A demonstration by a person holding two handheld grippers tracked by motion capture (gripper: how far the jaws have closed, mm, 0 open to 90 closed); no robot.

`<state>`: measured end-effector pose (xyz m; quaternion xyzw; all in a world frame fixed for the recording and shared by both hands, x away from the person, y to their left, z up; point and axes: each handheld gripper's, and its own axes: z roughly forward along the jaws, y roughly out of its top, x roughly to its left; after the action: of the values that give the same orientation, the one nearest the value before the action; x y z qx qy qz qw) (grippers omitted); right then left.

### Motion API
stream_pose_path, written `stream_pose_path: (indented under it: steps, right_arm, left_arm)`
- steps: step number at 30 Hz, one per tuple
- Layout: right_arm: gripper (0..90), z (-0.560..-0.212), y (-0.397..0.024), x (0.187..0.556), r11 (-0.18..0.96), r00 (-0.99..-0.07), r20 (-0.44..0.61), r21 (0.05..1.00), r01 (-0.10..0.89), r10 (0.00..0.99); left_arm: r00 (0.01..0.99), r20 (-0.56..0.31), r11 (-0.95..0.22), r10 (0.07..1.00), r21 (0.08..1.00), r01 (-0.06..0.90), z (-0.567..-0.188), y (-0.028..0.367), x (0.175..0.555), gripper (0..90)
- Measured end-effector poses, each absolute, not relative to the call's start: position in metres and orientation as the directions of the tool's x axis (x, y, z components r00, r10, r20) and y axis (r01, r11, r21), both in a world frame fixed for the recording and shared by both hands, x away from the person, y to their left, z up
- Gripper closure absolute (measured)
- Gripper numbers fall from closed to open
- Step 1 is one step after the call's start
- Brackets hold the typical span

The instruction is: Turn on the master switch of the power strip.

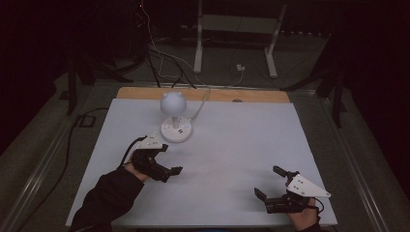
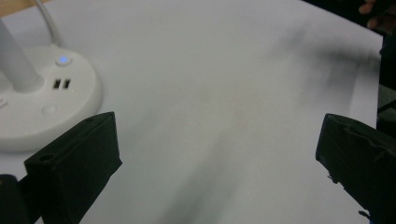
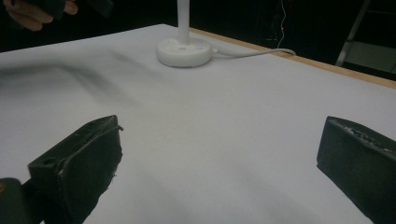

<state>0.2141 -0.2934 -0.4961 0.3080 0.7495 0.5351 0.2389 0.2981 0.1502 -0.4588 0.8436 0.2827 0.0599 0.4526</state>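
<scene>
My left hand-held gripper (image 1: pixel 170 158), jaws spread and empty, has the lamp (image 1: pixel 175 115) just beside it at one o'clock, nearer than my right.

The surface (image 1: pixel 232 145) is covered by a white sheet, with a strip of bare wood showing along its far edge. A white desk lamp (image 1: pixel 175 126) stands on it near the far left, its round base flat on the sheet and its cord (image 1: pixel 200 107) trailing off the far edge.

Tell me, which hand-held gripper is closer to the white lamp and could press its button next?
Probably the left hand-held gripper. It sits open right beside the lamp, with the round base and glowing button close before it. The right hand-held gripper is open too, but far off at the table's near edge.
</scene>
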Motion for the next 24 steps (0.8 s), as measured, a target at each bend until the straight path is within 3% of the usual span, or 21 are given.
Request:
stream_pose_path:
  steps: [12,24]
  right_arm:
    - [0.0,-0.497,-0.293,0.214,0.241,-0.696,-0.028,0.948,0.21,0.718]
    - [0.0,-0.498,-0.294,0.215,0.242,-0.695,-0.025,0.946,0.215,0.718]
  left_arm:
    - [0.792,-0.193,-0.418,0.58,0.764,0.492,-0.499,0.177,0.278,0.3]
    - [0.757,-0.16,-0.418,0.634,0.752,0.51,-0.517,0.204,0.259,0.3]
